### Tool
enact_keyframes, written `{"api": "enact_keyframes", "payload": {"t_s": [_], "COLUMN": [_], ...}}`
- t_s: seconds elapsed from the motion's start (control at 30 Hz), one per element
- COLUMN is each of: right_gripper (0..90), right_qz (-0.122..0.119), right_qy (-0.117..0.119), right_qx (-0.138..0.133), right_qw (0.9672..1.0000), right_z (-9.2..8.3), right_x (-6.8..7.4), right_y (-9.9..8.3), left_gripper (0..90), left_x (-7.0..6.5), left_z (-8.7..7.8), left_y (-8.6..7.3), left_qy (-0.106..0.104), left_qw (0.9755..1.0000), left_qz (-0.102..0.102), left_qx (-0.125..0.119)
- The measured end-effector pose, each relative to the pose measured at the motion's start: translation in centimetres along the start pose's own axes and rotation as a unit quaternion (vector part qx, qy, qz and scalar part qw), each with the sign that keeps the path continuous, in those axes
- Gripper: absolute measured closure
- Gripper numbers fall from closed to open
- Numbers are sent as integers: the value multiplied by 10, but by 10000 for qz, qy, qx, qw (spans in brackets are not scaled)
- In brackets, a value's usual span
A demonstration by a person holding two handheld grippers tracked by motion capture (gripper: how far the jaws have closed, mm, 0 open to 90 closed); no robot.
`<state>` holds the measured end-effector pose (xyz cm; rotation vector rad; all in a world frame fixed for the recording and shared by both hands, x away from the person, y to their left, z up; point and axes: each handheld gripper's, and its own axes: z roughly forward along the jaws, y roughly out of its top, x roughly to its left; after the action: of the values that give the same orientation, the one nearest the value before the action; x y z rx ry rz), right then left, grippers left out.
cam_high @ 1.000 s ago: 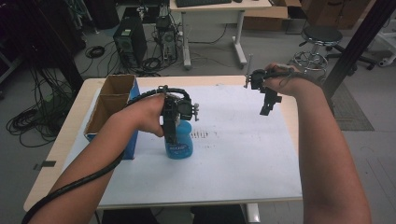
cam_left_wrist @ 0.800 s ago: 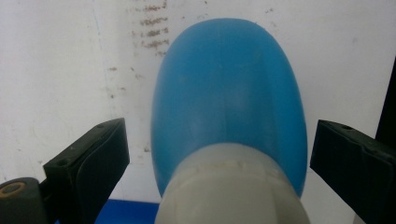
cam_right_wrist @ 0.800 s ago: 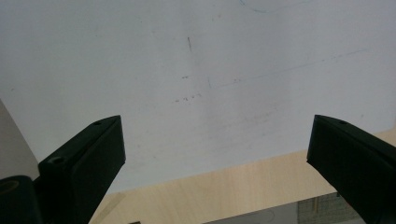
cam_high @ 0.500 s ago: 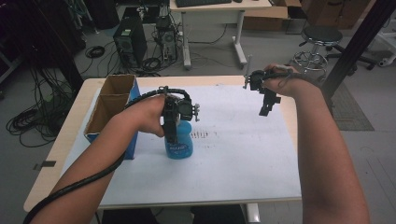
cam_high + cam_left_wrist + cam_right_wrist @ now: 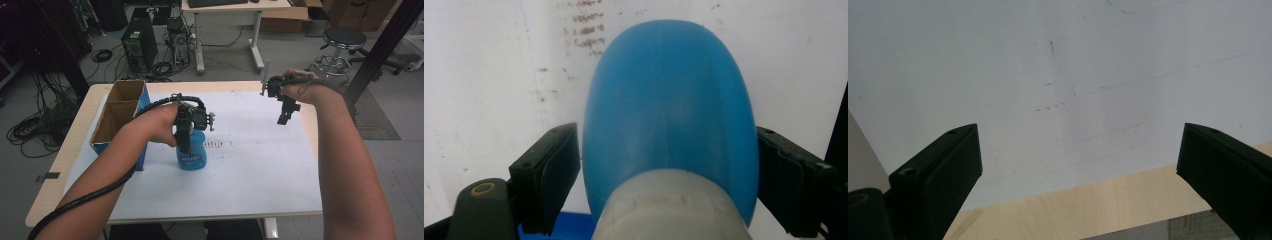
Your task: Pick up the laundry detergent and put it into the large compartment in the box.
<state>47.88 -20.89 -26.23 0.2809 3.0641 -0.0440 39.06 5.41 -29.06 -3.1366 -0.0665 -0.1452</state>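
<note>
Plastic, smooth and bright blue, makes up the bottle [image 5: 191, 154] standing upright on my white sheet [image 5: 250, 170] in the high view, left of the sheet's middle and just right of the open cardboard box [image 5: 116, 116] with its blue side. My left gripper [image 5: 184, 145] comes down over the bottle's top, a thick black cable looping back along my forearm. My right gripper [image 5: 284, 116] hangs well apart over the sheet's far right part, above nothing but paper. The pale wooden table [image 5: 65, 160] shows around the sheet's edges; computer towers, cables and a stool stand on the floor beyond.

In the left gripper view the bottle [image 5: 669, 115] is a rounded, glossy dome widening from a whitish ribbed collar at the bottom. My jaws have just been closing around it: the right pad lies against its side, the left pad sits just beside it, a thin gap perhaps remaining. Faint smudged marks dot the paper behind.

In the right gripper view my jaws stand spread wide over matte white sheet [image 5: 1058, 65] and a strip of light wood.
</note>
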Motion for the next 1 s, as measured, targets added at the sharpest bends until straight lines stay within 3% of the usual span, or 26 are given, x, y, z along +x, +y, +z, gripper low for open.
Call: {"api": "enact_keyframes", "payload": {"t_s": [0.47,0.63,1.0], "right_gripper": [39,39,40], "right_qz": [-9,-12,-26], "right_qy": [28,26,29], "right_qx": [10,23,52], "right_qw": [10000,10000,10000], "right_z": [3,3,4], "right_x": [0,0,1], "right_y": [2,2,3], "left_gripper": [260,326,346], "left_x": [0,1,1], "left_z": [1,0,3], "left_y": [1,1,3], "left_qy": [-42,-61,-66], "left_qw": [9999,9998,9998], "left_qz": [-29,-144,-156], "left_qx": [95,77,131]}}
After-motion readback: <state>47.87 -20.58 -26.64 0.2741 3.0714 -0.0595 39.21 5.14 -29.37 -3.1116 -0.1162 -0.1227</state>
